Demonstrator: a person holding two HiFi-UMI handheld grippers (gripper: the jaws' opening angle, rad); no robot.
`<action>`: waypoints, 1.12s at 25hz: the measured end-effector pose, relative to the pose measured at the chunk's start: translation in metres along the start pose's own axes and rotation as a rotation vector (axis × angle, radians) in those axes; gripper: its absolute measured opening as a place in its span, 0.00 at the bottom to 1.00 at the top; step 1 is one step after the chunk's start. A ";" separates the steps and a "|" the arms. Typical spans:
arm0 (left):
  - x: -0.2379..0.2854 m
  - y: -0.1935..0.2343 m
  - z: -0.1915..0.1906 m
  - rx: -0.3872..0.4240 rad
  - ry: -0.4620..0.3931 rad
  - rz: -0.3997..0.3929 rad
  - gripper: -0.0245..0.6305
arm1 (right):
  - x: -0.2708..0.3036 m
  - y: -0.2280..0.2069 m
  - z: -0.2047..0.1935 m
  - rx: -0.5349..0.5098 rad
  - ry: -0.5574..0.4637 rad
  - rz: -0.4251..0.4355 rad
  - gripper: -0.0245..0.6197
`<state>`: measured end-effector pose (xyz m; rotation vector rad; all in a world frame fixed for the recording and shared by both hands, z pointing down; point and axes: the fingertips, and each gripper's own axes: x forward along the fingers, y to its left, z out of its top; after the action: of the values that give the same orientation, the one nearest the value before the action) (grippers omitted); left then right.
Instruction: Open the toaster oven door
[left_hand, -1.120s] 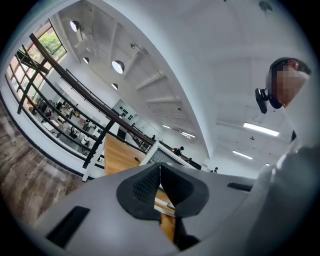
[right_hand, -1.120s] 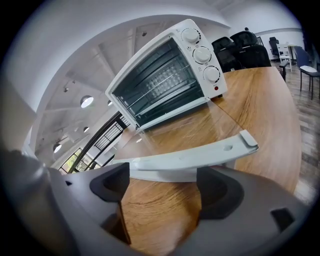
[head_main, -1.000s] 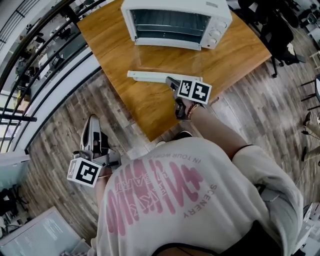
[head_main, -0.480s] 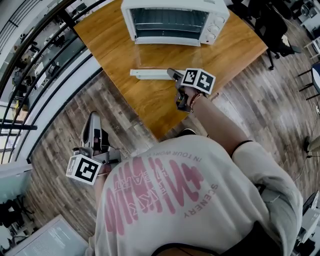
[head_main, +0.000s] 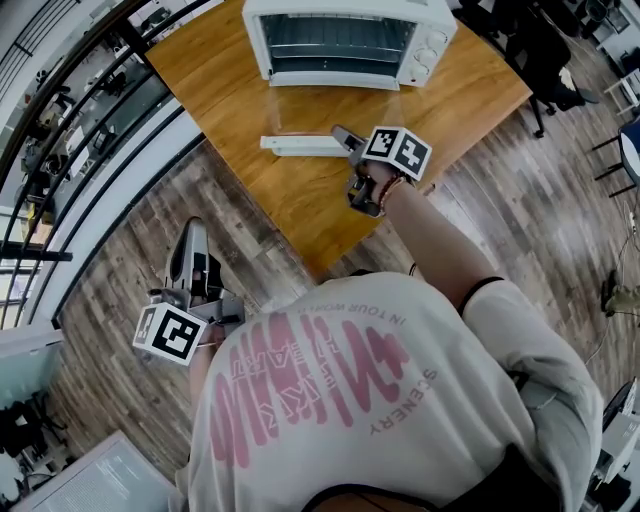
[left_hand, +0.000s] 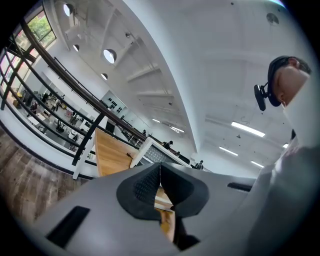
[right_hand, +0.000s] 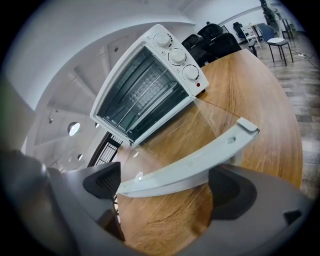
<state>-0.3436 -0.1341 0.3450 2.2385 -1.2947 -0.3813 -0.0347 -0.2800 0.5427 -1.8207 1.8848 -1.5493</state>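
Right gripper (right_hand: 167, 187) over the near part of the table (head_main: 230, 60), jaws spread wide and just opened further. The white door handle (right_hand: 190, 167) runs slantwise across the gap between the two dark pads (right_hand: 102, 181), and neither pad clamps it. In the head view this gripper's marker cube (head_main: 398, 150) sits just right of the handle's right end, and the gripper tips downward toward the wood. Left gripper (left_hand: 160, 176) with jaws pressed together and nothing between them, held low at the person's left side above the plank floor (head_main: 120, 260), well apart from the table. The toaster oven (head_main: 350, 40) is a white box at the far edge of the wooden table, its cavity facing the person and its wire rack visible inside. Three round knobs (right_hand: 177, 56) stand in a column on its right panel. The door (right_hand: 200, 125) is already swung down — its glass lies level over the tabletop, hinged at the oven's lower front edge, with the handle at the near end toward the person. A dark railing (head_main: 60, 130) curves along the left of the scene beyond the floor — the person's pale printed shirt (head_main: 350, 400) fills the lower foreground of the head view.
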 end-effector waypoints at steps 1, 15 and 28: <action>0.000 -0.002 -0.001 0.000 0.001 0.003 0.07 | -0.001 -0.001 0.000 -0.005 0.004 0.002 0.86; 0.007 -0.040 -0.039 -0.018 -0.014 0.031 0.07 | -0.033 -0.023 -0.003 -0.002 0.083 0.097 0.82; 0.045 -0.106 -0.077 0.006 0.028 -0.045 0.07 | -0.116 0.012 0.007 0.117 0.117 0.379 0.19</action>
<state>-0.2076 -0.1072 0.3492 2.2727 -1.2347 -0.3615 -0.0054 -0.1956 0.4675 -1.2577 1.9936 -1.6132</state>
